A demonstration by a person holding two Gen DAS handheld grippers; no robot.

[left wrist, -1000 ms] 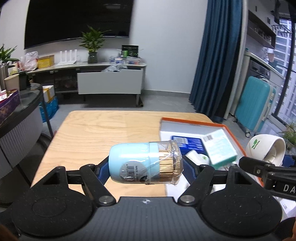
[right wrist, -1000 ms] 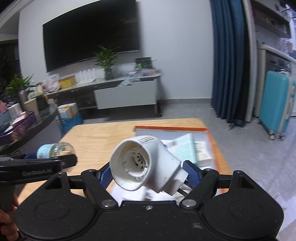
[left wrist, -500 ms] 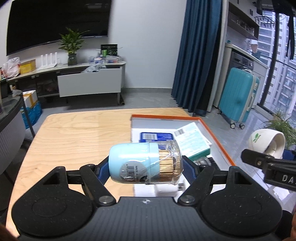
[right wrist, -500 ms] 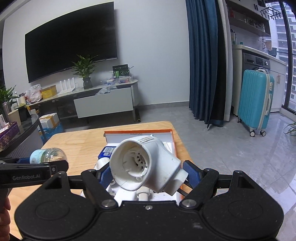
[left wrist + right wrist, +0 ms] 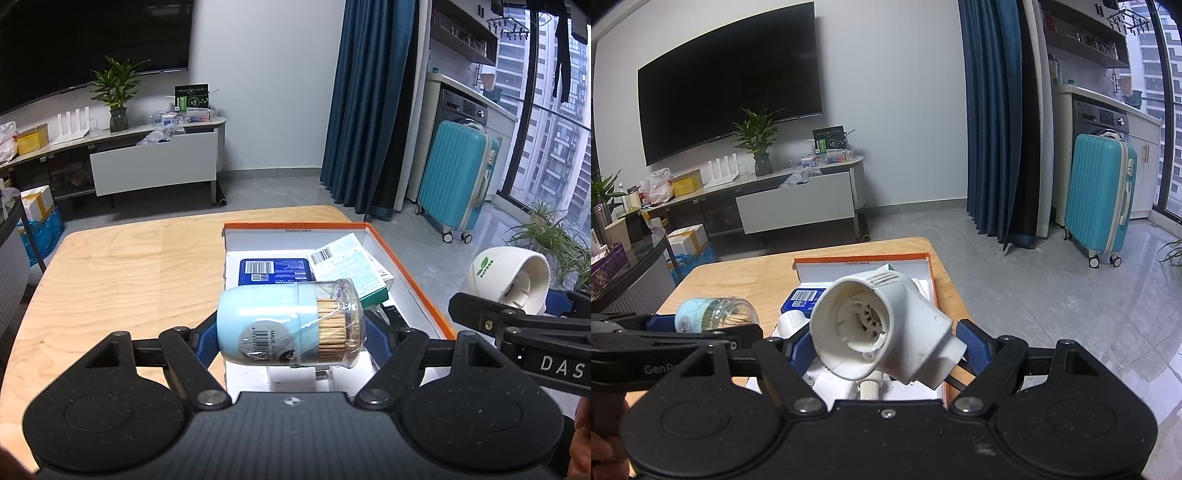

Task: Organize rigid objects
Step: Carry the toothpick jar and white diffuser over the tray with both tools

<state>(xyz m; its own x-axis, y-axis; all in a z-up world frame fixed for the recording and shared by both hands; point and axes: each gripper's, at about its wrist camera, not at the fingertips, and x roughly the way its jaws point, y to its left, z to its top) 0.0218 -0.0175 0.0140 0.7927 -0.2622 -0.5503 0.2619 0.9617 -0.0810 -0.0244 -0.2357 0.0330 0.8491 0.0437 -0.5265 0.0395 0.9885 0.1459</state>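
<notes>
The toothpick jar [image 5: 291, 324] lies on its side, long axis crosswise between the blue pads [image 5: 207, 341] of the left gripper [image 5: 291, 332]; its pale blue cap points left and its clear end, packed with toothpicks, points right, tilted slightly up; the pads are drawn in and clamped on the two ends, and the jar hangs over the near end of the box [image 5: 410, 273]. The box, orange-rimmed and white inside, sits on the right part of the wooden table [image 5: 122, 273]; inside it lie a blue packet [image 5: 275, 271] and, right of that, a green-and-white carton [image 5: 347, 262] resting at a slant; a white block shows under the jar. The right gripper [image 5: 882, 347] holds the white nozzle [image 5: 879, 328] over the near end of the box; its wide round mouth faces the camera and slightly left, its narrower stub points down and right; the pads [image 5: 975, 349] are closed on its sides. In the left view the nozzle [image 5: 506, 273] appears right of the box, beyond its rim; in the right view the jar [image 5: 714, 314] is left of the box.
</notes>
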